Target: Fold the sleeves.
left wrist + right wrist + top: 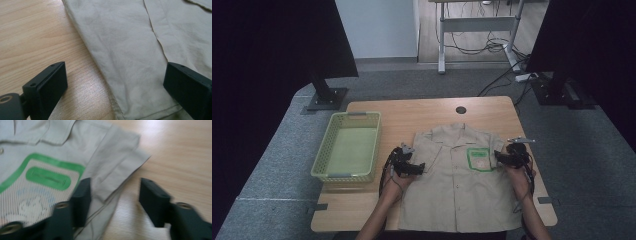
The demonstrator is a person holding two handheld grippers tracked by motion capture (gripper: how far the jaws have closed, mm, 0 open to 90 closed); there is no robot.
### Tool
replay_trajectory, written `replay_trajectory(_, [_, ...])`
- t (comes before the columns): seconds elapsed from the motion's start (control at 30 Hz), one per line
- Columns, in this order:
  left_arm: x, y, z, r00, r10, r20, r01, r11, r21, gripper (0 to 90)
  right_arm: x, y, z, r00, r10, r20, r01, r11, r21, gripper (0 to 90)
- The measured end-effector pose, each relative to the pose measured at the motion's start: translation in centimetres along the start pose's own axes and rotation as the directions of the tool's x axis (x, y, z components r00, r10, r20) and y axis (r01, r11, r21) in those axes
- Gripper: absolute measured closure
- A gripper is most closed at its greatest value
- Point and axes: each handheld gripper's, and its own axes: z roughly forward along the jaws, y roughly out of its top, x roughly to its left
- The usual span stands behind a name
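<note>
Beige short-sleeved cotton shirt [457,175] w/ a green-bordered chest patch [478,159] lay flat, centre-right of the light wooden table [402,112] in the high view, lime-green plastic basket [348,146] left of it. Left gripper [411,166] sat at the shirt's left edge, jaws wide apart, straddling the hem, nothing pinched. Right gripper [502,157] at the right sleeve, jaws apart, not clamped; blurry in its own view.
</note>
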Motion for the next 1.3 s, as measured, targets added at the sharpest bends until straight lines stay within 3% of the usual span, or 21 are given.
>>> replay_trajectory(0.1, [0.0, 0.0, 0.0, 1.0, 0.0, 0.0, 0.0, 1.0, 0.0, 5.0, 0.3, -0.3, 0.5, 0.9993, -0.008, -0.037, 0.009, 1.0, 0.012, 68.8])
replay_trajectory(0.17, [0.0, 0.0, 0.0, 1.0, 0.0, 0.0, 0.0, 1.0, 0.0, 5.0, 0.6, -0.2, 0.5, 0.9995, -0.024, -0.02, 0.024, 1.0, 0.012, 77.9])
replay_trajectory(0.27, [0.0, 0.0, 0.0, 1.0, 0.0, 0.0, 0.0, 1.0, 0.0, 5.1, 0.9, 0.2, 0.0, 0.9982, -0.06, 0.008, 0.06, 0.998, -0.005, 79.2])
replay_trajectory(0.47, [0.0, 0.0, 0.0, 1.0, 0.0, 0.0, 0.0, 1.0, 0.0, 5.0, 1.4, 0.9, -0.4, 0.9971, -0.073, -0.018, 0.073, 0.997, -0.036, 79.4])
replay_trajectory(0.7, [0.0, 0.0, 0.0, 1.0, 0.0, 0.0, 0.0, 1.0, 0.0, 5.1, 3.4, 1.5, 0.0, 0.9913, -0.099, -0.087, 0.095, 0.994, -0.056, 75.5])
replay_trajectory(0.97, [0.0, 0.0, 0.0, 1.0, -0.001, -0.001, 0.001, 1.0, 0.0, 5.1, 6.2, 2.2, 0.8, 0.9741, -0.148, -0.171, 0.143, 0.989, -0.043, 66.0])
replay_trajectory(1.1, [0.0, 0.0, 0.0, 1.0, -0.001, -0.001, 0.001, 1.0, 0.0, 5.1, 6.7, 2.5, 0.5, 0.9706, -0.165, -0.175, 0.16, 0.986, -0.044, 48.3])
replay_trajectory(1.17, [0.0, 0.0, 0.0, 1.0, -0.001, -0.001, 0.001, 1.0, 0.0, 5.1, 6.5, 2.5, 0.2, 0.9735, -0.167, -0.156, 0.162, 0.986, -0.046, 39.2])
replay_trajectory(1.3, [0.0, 0.0, 0.0, 1.0, -0.001, -0.002, 0.001, 1.0, 0.0, 5.0, 5.7, 2.4, -0.4, 0.9798, -0.15, -0.132, 0.145, 0.988, -0.042, 31.0])
